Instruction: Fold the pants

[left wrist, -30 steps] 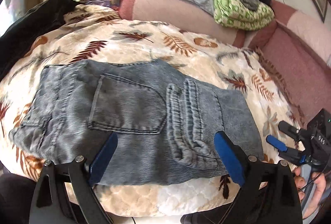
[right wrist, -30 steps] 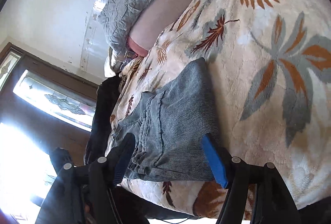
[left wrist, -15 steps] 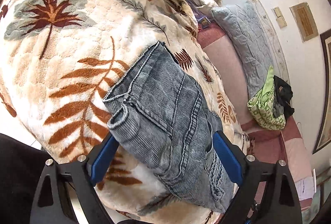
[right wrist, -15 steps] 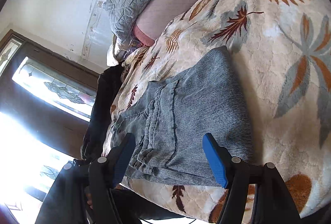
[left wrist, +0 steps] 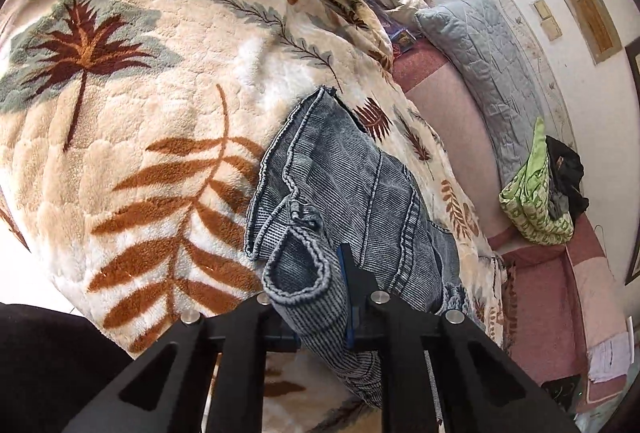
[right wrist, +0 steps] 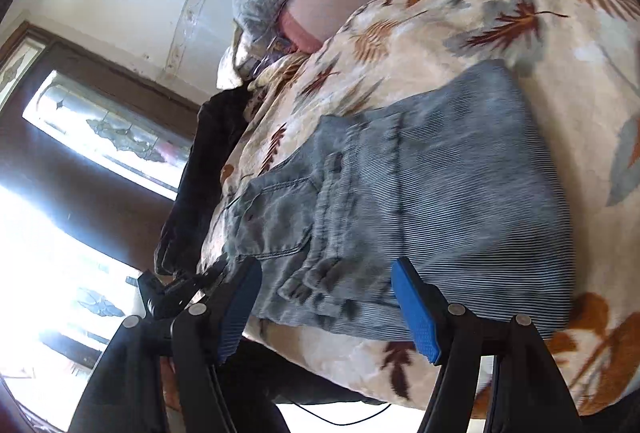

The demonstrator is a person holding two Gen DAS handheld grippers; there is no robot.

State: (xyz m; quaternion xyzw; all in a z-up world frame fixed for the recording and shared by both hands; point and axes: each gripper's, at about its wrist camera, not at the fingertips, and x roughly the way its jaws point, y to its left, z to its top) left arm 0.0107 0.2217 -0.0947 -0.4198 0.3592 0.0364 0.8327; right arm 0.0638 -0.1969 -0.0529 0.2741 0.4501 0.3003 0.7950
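Item: pants [left wrist: 360,193], grey-blue denim, folded into a compact stack on the leaf-print blanket [left wrist: 132,137] near its front edge.
Left gripper [left wrist: 320,317]: I have it clamped tight on the near waistband corner.
Right gripper [right wrist: 326,307]: jaws wide apart, holding nothing, poised at the stack's opposite near edge, apparently not touching; view blurred.
Handling note: I should grip every layer there, then lift both ends level so the folds stay aligned.

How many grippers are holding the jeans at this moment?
1. The left gripper is shut on the jeans at their near end. The right gripper is open, near them.
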